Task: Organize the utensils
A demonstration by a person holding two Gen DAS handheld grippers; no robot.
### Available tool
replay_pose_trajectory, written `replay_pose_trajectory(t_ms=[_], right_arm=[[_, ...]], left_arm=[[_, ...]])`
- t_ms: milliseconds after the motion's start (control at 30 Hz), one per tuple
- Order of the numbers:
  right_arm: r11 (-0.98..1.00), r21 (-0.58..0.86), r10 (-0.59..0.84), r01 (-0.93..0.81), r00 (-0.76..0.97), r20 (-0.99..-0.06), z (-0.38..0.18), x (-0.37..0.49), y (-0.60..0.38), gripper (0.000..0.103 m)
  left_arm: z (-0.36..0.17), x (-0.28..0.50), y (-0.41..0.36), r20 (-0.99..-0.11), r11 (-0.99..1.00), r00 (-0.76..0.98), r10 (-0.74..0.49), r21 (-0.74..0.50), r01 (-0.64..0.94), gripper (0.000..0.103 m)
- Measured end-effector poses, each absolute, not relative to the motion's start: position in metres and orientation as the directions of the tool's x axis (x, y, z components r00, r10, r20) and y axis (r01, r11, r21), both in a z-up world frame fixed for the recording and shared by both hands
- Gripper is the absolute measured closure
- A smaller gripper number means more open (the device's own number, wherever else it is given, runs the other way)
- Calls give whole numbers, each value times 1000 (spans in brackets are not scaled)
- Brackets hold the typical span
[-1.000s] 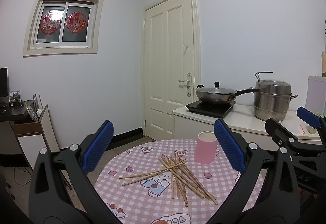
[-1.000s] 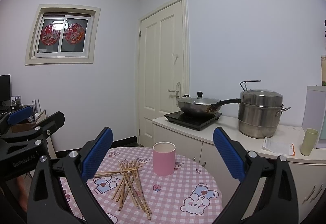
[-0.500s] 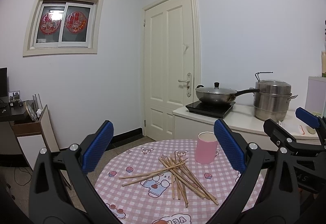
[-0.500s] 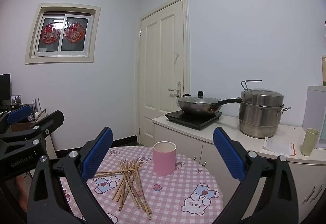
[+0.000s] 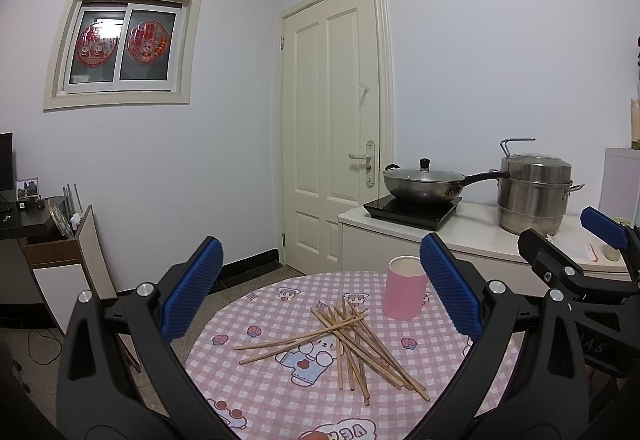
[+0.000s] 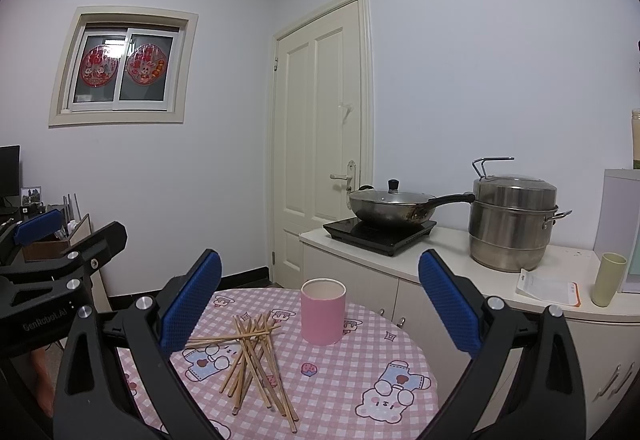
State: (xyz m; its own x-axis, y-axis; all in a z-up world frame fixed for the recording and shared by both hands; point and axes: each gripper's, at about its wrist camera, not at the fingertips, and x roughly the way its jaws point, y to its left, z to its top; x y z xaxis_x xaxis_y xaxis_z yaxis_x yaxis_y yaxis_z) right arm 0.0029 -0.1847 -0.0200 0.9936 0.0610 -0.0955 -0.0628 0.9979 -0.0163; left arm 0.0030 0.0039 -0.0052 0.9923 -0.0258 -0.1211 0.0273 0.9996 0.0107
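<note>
Several wooden chopsticks [image 5: 344, 344] [image 6: 252, 352] lie in a loose crossed pile on the round table [image 5: 436, 368] [image 6: 352, 392] with a pink checked cloth. A pink cup [image 5: 403, 293] [image 6: 323, 311] stands upright just behind the pile, to its right. My left gripper [image 5: 320, 304] hovers above the near side of the table, open, with nothing between its blue pads. My right gripper [image 6: 320, 304] is also open and empty, held above the table to the right of the left one. In the right wrist view the left gripper [image 6: 56, 252] shows at the left edge.
A white counter [image 6: 440, 260] behind the table carries a wok [image 6: 390, 205] on an induction hob, a steel steamer pot [image 6: 512, 224], a packet and a green cup [image 6: 608, 279]. A closed door [image 5: 332, 127] is behind; a low cabinet [image 5: 60, 260] stands left.
Both grippers have barely shifted. The chopsticks and the cup have not moved.
</note>
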Motion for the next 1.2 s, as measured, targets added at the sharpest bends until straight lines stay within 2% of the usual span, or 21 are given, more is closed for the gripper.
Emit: replay_pose_trajectory(t_ms=[1200], right_arm=[[998,-26,64,-66,996,-68,-19,-2,-182,8]], left_arm=[[-9,4,8,-130,1000,991,-29,-3,29,6]])
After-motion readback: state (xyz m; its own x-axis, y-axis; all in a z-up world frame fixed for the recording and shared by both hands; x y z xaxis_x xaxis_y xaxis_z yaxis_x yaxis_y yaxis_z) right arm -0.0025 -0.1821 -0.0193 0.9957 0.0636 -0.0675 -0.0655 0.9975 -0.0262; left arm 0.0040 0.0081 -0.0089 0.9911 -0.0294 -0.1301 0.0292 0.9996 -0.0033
